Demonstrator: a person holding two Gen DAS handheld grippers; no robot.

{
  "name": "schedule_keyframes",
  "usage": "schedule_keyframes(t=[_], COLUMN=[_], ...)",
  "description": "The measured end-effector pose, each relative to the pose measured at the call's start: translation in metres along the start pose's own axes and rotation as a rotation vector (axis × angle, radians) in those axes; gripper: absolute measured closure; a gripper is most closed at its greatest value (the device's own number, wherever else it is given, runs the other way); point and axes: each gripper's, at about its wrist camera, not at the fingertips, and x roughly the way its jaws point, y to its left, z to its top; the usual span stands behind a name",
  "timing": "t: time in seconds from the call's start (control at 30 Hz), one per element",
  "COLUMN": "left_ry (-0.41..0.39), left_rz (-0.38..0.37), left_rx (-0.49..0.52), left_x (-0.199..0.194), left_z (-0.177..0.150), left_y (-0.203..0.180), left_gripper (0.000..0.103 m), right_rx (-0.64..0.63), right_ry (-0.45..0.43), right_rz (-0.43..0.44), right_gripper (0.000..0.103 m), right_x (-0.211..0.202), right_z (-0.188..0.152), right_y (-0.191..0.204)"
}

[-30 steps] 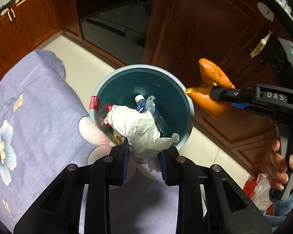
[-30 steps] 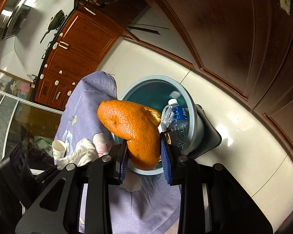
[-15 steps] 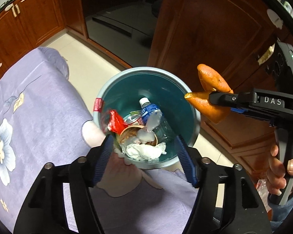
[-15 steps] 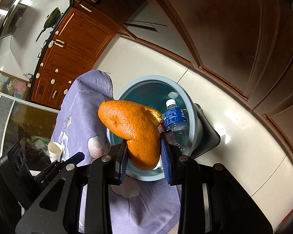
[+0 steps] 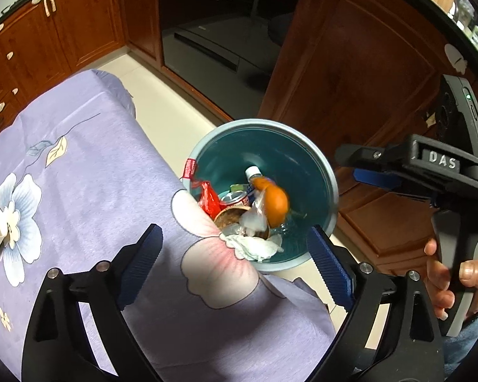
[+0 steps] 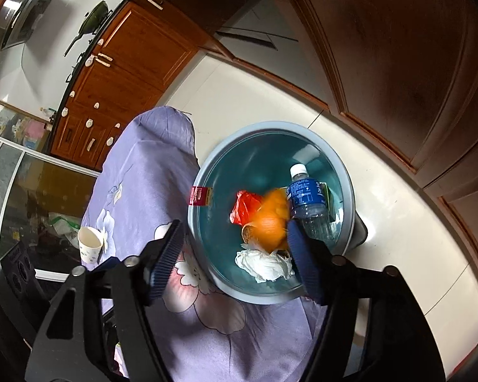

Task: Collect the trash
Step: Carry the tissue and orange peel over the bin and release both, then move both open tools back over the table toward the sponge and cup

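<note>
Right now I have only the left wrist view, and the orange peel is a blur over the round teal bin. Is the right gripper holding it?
Observer: No. The right gripper has its jaws opening with no pad pressing on the orange peel, which is blurred inside the round teal bin.
Operator: The cup is cut off at my edge. How does it stand?
Observer: The white paper cup stands upright, mouth up, on the lilac flowered tablecloth.
Operator: The peel covers the bottle here.
Observer: The clear plastic bottle shows a blue label beside the peel.
</note>
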Motion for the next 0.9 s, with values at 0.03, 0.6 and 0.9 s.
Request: schedule_keyframes(t=[0.03,0.6,0.9], left_ry=[0.0,-0.05,-0.104], left_rz=[0.0,-0.008,-0.009], left_rx=[-0.002,-0.021,-0.047], left_x=[0.0,-0.033,-0.064], left_z=[-0.002,-0.022,-0.041], left_y=[0.001,0.014,0.032], left_gripper=[0.01,0.009,0.008], right_rx=[0.003,0.002,-0.038], right_ry=[-0.002,0.0,-0.01], right_rz=[-0.002,-0.05,-0.055], right_gripper=[0.03,0.025,0.025], right_x=[0.0,-0.01,-0.019], right_z=[0.0,-0.019,-0.039], right_y=[0.0,0.018,0.047])
